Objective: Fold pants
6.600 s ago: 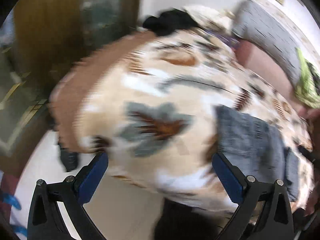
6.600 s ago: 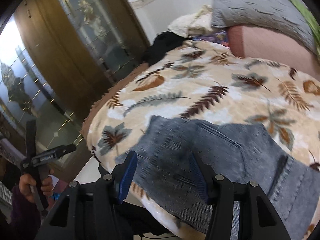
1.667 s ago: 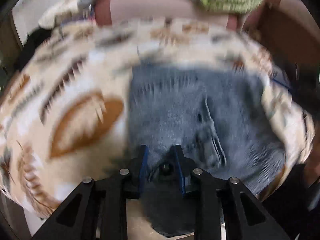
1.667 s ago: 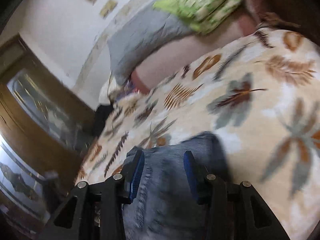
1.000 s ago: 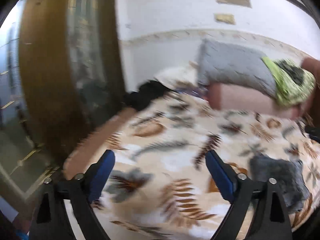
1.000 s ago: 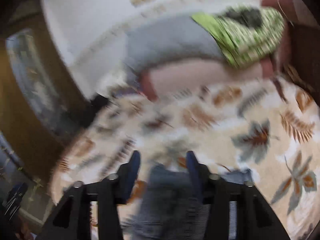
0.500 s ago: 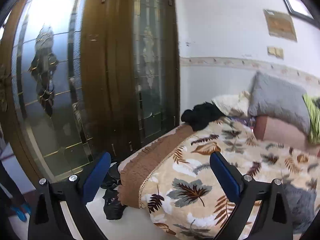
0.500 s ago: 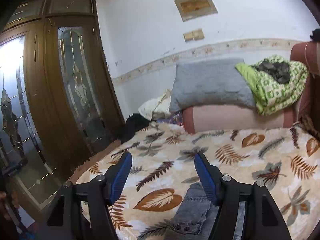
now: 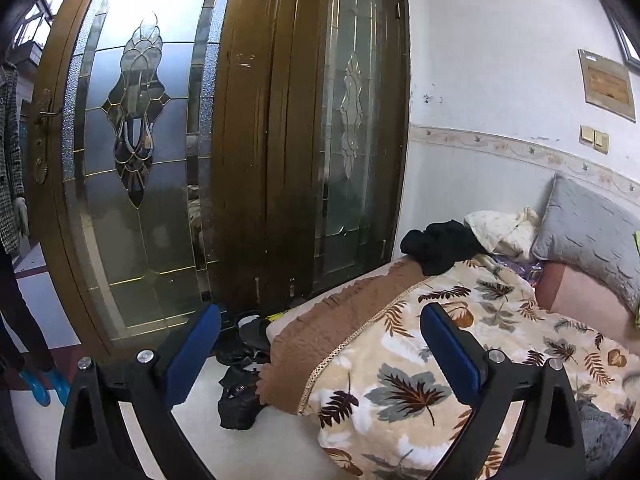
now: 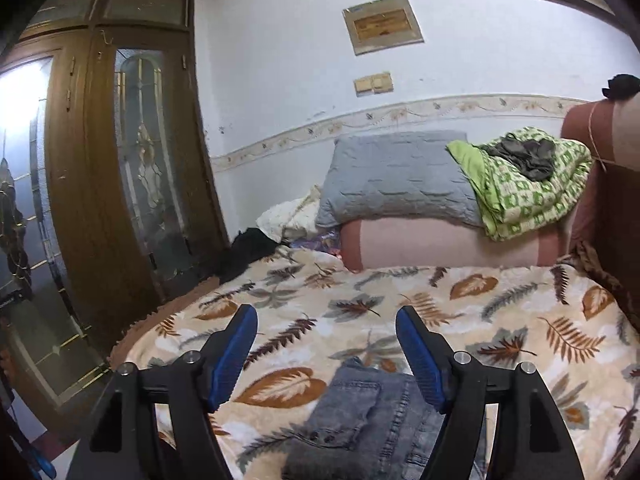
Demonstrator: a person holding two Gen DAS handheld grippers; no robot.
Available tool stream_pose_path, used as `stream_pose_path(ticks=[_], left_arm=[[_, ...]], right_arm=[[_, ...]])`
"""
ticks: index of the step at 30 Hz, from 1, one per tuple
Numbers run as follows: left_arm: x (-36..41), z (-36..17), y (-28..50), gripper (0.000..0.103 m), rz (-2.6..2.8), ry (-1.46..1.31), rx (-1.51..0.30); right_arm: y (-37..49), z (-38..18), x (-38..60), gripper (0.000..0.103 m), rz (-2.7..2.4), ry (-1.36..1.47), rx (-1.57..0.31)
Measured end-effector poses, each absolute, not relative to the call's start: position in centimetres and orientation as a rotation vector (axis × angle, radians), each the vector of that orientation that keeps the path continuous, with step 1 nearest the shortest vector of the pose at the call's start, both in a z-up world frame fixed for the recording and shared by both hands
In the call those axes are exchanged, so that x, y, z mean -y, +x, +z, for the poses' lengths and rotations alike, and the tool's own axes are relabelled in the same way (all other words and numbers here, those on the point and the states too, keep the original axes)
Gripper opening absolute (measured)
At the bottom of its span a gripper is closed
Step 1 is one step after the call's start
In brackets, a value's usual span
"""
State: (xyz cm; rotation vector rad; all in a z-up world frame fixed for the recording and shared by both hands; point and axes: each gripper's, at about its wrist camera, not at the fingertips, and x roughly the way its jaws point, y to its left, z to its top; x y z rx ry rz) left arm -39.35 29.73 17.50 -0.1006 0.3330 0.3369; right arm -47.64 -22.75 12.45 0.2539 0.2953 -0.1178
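1. The pants [image 10: 372,420], grey denim folded into a compact bundle, lie on the leaf-print blanket [image 10: 440,304] at the bottom centre of the right wrist view, near the bed's front edge.
2. The left wrist view shows only a sliver of them [image 9: 600,432] at its lower right edge, behind the gripper's arm.
3. The right gripper [image 10: 326,354] hangs above the pants with its blue pads spread wide and nothing between them; the bundle shows through the gap, apart from both pads.
4. The left gripper [image 9: 320,352] is likewise wide open and holds nothing, aimed toward the bed's corner and the floor at the lower centre of its frame.
5. Only the right view shows the green patterned blanket [image 10: 528,184] at the upper right, draped on the pink bolster [image 10: 440,246] beside the grey pillow [image 10: 396,178].
6. Only the left view shows the dark shoes [image 9: 240,380] on the floor at the lower centre, and a person in blue footwear [image 9: 40,384] at the left edge.
7. Both views take in the wooden glass-panelled door [image 9: 248,140] and the black garment [image 9: 440,246] at the bed's far corner.
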Motion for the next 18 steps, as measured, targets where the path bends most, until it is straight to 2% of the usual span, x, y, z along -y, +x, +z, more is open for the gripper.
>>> stream_pose_path(ticks=[18], left_arm=[[-21.1, 17.7, -35.9, 0.1, 0.249, 0.037, -0.387]], right_arm=[[-48.8, 9.2, 26.9, 0.075, -0.228, 0.299, -0.35]])
